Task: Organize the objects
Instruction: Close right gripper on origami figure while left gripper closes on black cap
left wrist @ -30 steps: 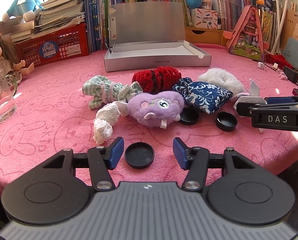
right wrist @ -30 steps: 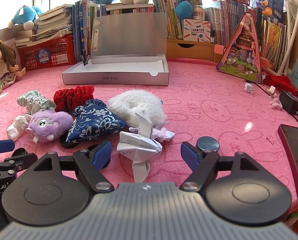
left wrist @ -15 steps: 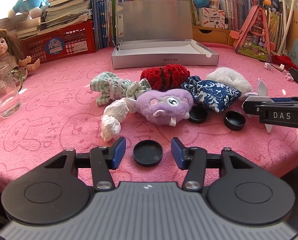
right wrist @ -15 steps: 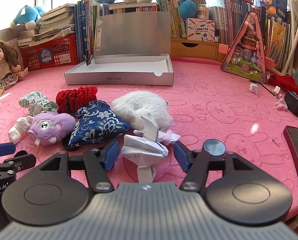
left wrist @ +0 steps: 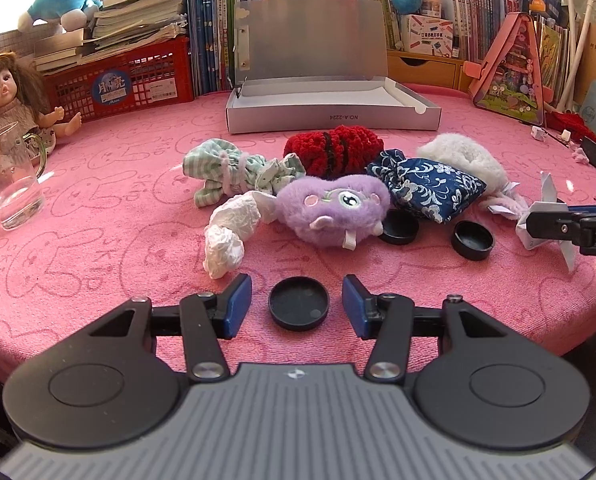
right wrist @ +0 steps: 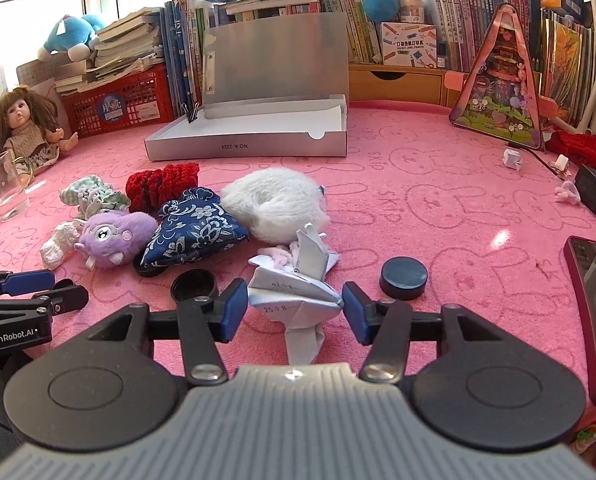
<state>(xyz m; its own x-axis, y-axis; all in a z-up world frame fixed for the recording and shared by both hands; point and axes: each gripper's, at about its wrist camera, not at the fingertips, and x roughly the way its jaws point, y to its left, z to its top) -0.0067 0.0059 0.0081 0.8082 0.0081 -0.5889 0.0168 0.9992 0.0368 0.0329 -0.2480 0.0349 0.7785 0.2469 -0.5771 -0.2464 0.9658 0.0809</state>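
My left gripper is open, its blue pads on either side of a black round lid on the pink cloth, with small gaps. My right gripper is open around a folded white paper figure, pads close to its sides. Between them lies a pile: purple plush, blue floral pouch, red knit roll, green checked cloth, white tissue, white fluffy piece. Two more black lids lie by the pouch; another sits right of the paper.
An open silver box stands at the back centre. A glass mug and a doll are at the left. A phone and a charger lie at the right. Books and a red basket line the back.
Both grippers have narrowed. The left pads have come in closer around the black lid. The right gripper has moved forward and its pads have closed in beside the paper figure.
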